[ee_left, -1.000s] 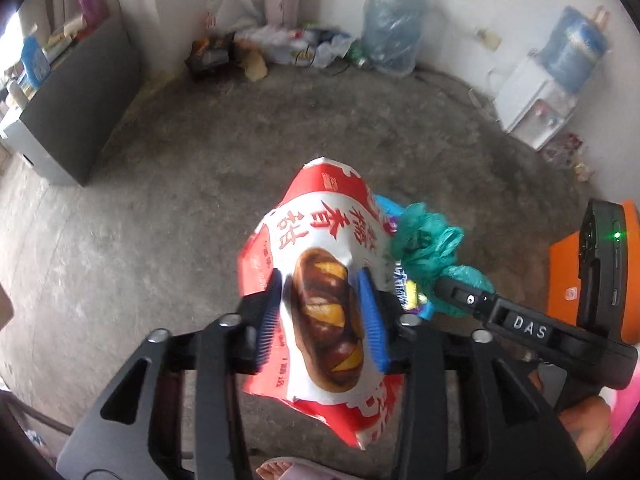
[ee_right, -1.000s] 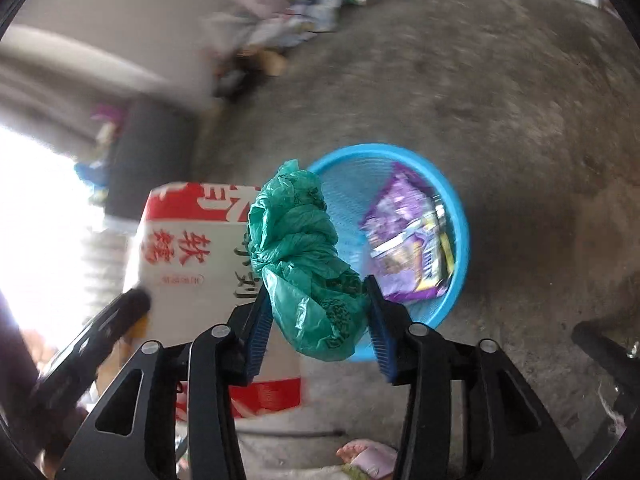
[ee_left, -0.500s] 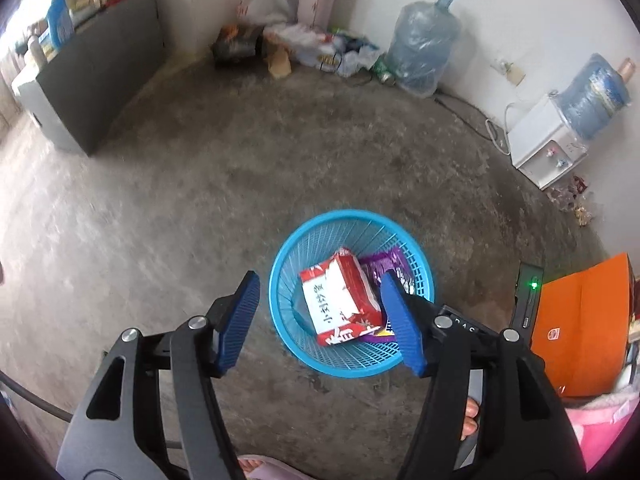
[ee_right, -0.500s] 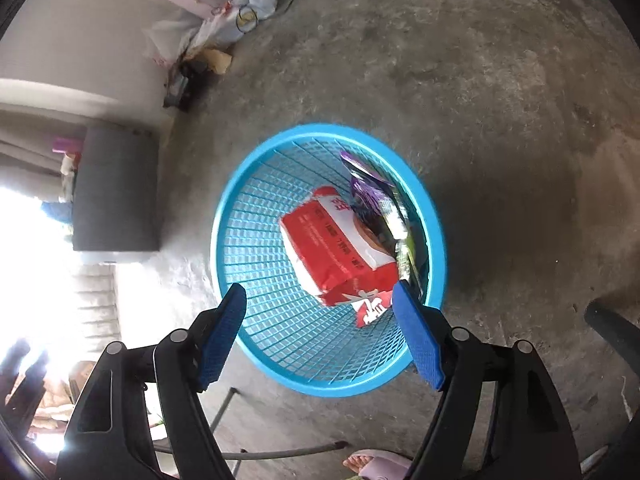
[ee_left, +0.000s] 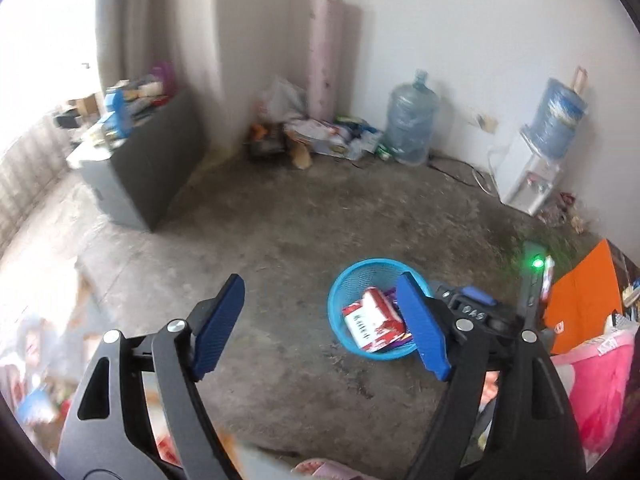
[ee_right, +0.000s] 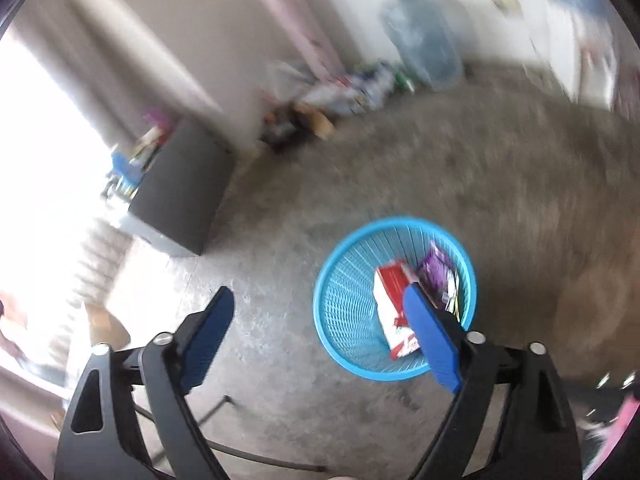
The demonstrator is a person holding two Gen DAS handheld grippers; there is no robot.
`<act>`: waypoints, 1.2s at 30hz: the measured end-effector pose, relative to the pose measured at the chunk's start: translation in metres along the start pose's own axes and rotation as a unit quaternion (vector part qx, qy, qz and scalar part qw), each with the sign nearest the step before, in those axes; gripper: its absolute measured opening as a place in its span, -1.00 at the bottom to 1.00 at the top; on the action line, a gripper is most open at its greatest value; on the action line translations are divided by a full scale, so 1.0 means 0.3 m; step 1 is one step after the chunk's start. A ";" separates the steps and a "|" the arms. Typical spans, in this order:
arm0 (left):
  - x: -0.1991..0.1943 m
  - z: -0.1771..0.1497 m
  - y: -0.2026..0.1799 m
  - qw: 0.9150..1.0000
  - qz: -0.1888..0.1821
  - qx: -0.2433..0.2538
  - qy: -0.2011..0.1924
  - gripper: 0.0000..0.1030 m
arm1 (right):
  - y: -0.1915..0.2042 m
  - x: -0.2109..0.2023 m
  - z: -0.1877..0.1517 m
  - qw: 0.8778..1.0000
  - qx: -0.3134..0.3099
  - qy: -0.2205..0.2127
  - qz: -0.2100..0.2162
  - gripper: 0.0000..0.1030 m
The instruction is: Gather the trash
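- Trash sits in the blue mesh basket on the concrete floor: a red-and-white snack bag leans inside it with a purple wrapper beside it.
- Left gripper has just been opening its jaws; they stand wide with nothing between them, only floor showing through the gap.
- Right gripper has likewise just been spreading, and it too is empty, its blue pad crossing in front of the basket rim.
- Judging by that, this drop looks finished; a green plastic bag may lie under the packets, but I cannot make it out from where the cameras look.
- What seems left is the litter heap in the far corner, by the pink roll and the empty water jug.
- Writing: the red bag carries white characters too small to read here; the letters "DAS" show on the other gripper's body in the left view; the orange board bears a small white mark I cannot read.
- Water dispenser stands against the wall, well apart from the basket.
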State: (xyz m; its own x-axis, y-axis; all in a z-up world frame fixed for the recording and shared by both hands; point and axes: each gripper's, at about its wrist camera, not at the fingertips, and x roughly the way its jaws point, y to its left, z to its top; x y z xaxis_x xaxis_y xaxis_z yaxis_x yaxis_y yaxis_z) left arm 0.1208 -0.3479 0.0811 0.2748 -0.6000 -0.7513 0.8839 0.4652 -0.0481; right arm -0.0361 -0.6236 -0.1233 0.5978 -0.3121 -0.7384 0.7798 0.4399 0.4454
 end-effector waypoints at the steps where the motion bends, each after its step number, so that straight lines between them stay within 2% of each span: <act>1: -0.065 -0.027 0.033 1.000 0.006 -0.010 -0.009 0.52 | 0.036 -0.038 -0.001 1.000 -0.020 -0.010 -0.002 0.79; 3: -0.160 -0.075 0.086 0.999 0.008 -0.030 -0.021 0.61 | 0.106 -0.121 -0.007 0.998 -0.057 -0.032 -0.009 0.87; 6: -0.293 -0.163 0.166 0.998 0.017 -0.056 -0.022 0.64 | 0.208 -0.225 -0.025 0.992 -0.107 -0.060 -0.027 0.87; 8: -0.383 -0.236 0.222 0.995 0.045 -0.077 -0.035 0.78 | 0.290 -0.275 -0.049 0.985 -0.151 -0.068 -0.045 0.87; 9: -0.434 -0.279 0.260 0.992 0.069 -0.094 -0.045 0.79 | 0.330 -0.292 -0.064 0.981 -0.170 -0.071 -0.060 0.87; 11: -0.504 -0.335 0.320 0.987 0.090 -0.124 -0.055 0.81 | 0.395 -0.325 -0.097 0.972 -0.207 -0.077 -0.078 0.87; 15: -0.659 -0.481 0.471 0.971 0.093 -0.211 -0.069 0.83 | 0.535 -0.389 -0.180 0.946 -0.297 -0.104 -0.074 0.87; 17: -0.742 -0.558 0.546 0.958 0.114 -0.249 -0.082 0.83 | 0.597 -0.418 -0.214 0.934 -0.328 -0.120 -0.072 0.87; 20: -0.856 -0.659 0.625 0.942 0.155 -0.280 -0.102 0.83 | 0.684 -0.462 -0.254 0.927 -0.357 -0.115 -0.029 0.87; 24: -0.982 -0.784 0.700 0.925 0.183 -0.310 -0.122 0.83 | 0.760 -0.515 -0.284 0.924 -0.362 -0.079 0.095 0.87; 28: -1.023 -0.877 0.714 0.922 0.189 -0.311 -0.132 0.83 | 0.811 -0.549 -0.307 0.925 -0.331 -0.041 0.184 0.87; 32: -1.016 -0.957 0.715 0.922 0.187 -0.310 -0.138 0.83 | 0.853 -0.566 -0.356 0.920 -0.322 -0.004 0.224 0.87; 36: -1.000 -1.036 0.741 0.920 0.177 -0.321 -0.137 0.83 | 0.921 -0.549 -0.405 0.906 -0.333 0.042 0.257 0.87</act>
State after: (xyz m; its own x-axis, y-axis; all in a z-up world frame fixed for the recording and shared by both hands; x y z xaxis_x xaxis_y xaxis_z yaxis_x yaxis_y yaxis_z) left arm 0.1173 0.1380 0.0912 0.6648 -0.4374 -0.6055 0.3392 0.8990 -0.2770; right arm 0.0584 -0.3484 0.0599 0.8125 0.1307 -0.5681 0.1002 0.9288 0.3569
